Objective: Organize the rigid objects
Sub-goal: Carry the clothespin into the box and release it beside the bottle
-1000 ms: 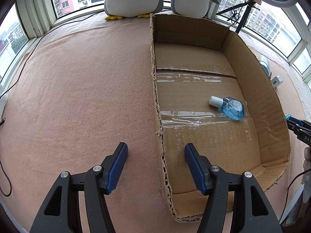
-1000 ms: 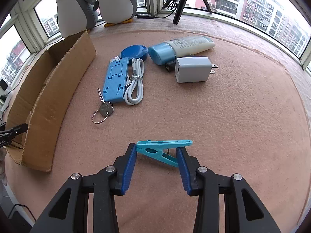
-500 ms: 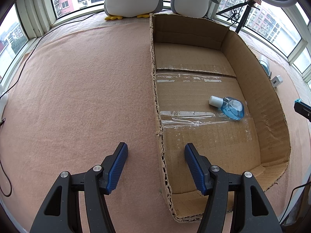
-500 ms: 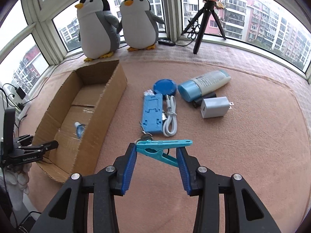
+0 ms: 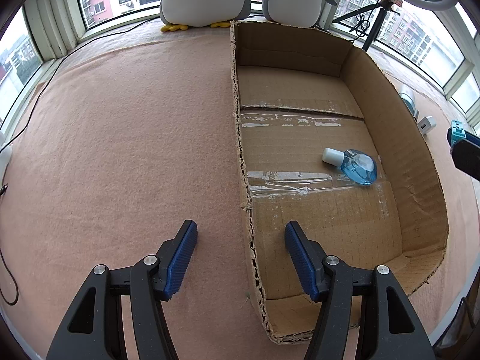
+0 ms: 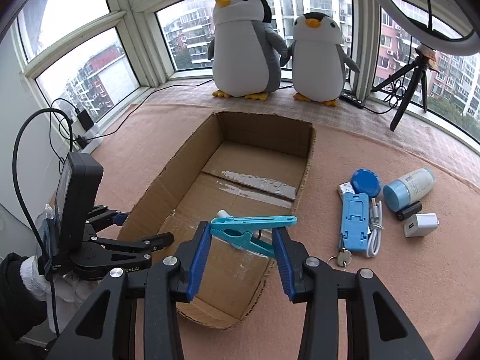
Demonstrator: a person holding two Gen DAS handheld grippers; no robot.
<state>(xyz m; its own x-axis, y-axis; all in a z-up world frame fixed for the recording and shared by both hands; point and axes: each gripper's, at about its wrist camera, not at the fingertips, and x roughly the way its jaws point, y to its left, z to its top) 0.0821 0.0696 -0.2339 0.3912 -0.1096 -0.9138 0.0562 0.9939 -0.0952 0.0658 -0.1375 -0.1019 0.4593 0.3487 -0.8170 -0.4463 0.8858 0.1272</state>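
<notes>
Currently right gripper (image 6: 241, 237) clamps a light-blue plastic clothespin (image 6: 250, 229) above the cardboard box (image 6: 304, 180); left gripper (image 5: 240, 250) wide, empty.

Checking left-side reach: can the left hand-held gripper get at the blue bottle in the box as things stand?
Probably yes. The left hand-held gripper is open and empty, straddling the cardboard box wall; the blue bottle lies alone on the floor ahead, top open.
</notes>
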